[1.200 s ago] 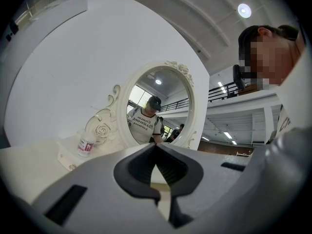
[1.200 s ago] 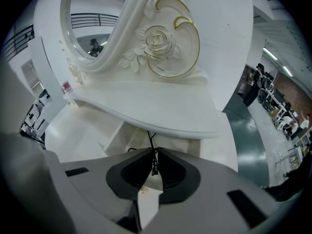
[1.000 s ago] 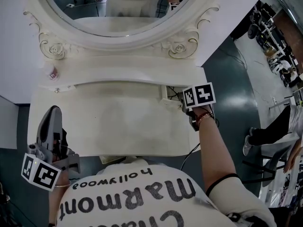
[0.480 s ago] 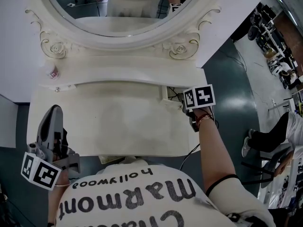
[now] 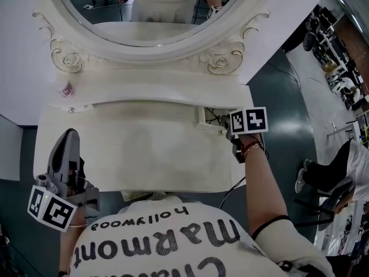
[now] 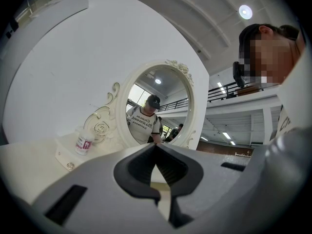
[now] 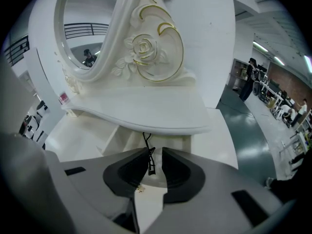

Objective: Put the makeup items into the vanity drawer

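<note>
A small open drawer (image 5: 206,115) sits under the right end of the vanity's upper shelf (image 5: 144,85). A thin black wiry makeup item (image 5: 214,118) lies in it. My right gripper (image 5: 228,133) is just right of the drawer. In the right gripper view its jaws (image 7: 156,151) stand slightly apart, with the black item (image 7: 147,156) just beyond the left jaw's tip, inside the drawer (image 7: 119,138). A small bottle with a pink label (image 5: 66,89) stands on the shelf's left end. My left gripper (image 5: 67,134) rests at the vanity's front left edge, shut and empty (image 6: 155,145).
The oval mirror (image 5: 155,4) with carved roses rises behind the shelf. The vanity top (image 5: 150,149) spreads pale between both grippers. The pink-labelled bottle (image 6: 84,141) shows left of the mirror. A cable (image 5: 233,184) hangs off the front right. A seated person (image 5: 340,160) is at the far right.
My right gripper has drawn back a little to the right and toward me, away from the drawer. The left gripper has barely moved.
</note>
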The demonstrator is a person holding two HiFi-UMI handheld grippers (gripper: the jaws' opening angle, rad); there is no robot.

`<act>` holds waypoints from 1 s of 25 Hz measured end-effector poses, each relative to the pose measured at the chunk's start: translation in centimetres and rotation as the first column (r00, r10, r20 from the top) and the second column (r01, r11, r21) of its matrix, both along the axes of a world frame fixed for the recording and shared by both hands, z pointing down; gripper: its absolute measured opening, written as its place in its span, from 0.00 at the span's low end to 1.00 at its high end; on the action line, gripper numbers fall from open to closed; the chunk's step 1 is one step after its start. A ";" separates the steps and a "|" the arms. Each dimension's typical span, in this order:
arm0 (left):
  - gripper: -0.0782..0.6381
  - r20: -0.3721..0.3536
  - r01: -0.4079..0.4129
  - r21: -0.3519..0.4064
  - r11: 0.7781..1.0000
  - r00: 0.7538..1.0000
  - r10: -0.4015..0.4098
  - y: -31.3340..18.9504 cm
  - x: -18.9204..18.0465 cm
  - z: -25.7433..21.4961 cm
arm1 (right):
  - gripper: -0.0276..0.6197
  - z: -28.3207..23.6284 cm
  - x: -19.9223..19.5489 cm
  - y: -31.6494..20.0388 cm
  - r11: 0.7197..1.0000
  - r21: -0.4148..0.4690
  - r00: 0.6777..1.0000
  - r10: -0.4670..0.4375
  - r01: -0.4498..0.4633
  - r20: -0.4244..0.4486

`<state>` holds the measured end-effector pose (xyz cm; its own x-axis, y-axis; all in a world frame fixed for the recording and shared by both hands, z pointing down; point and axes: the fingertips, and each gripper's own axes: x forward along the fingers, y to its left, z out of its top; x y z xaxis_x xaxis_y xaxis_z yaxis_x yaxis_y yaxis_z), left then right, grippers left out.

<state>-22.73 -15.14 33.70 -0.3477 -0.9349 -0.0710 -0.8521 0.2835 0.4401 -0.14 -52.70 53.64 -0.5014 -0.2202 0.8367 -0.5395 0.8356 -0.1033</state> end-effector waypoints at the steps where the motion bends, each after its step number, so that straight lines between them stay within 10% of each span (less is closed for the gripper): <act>1: 0.12 0.001 -0.001 0.000 1.000 1.000 0.001 -0.1 0.0 0.0 | 0.20 -0.1 0.0 -0.1 1.000 0.000 1.000 0.007 -0.007 0.009; 11: 0.12 -0.033 -0.008 -0.028 1.000 0.999 0.007 0.4 0.4 1.4 | 0.17 -1.8 1.5 -1.8 0.979 0.030 0.966 0.196 -0.204 0.168; 16: 0.12 -0.018 -0.069 -0.030 0.997 0.997 0.069 -0.4 0.2 0.8 | 0.13 -4.6 2.6 -1.9 0.928 0.117 0.896 0.299 -0.353 0.328; 25: 0.12 -0.018 -0.255 -0.013 0.967 0.967 0.255 -3.8 1.0 -0.5 | 0.10 -12.0 2.8 5.5 0.840 0.289 0.776 0.221 -0.459 0.590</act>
<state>-21.70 -18.96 33.25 -0.0987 -0.9937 -0.0530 -0.8898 0.0643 0.4518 2.66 -47.22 41.66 -0.6499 -0.7100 0.2712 -0.7574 0.6342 -0.1549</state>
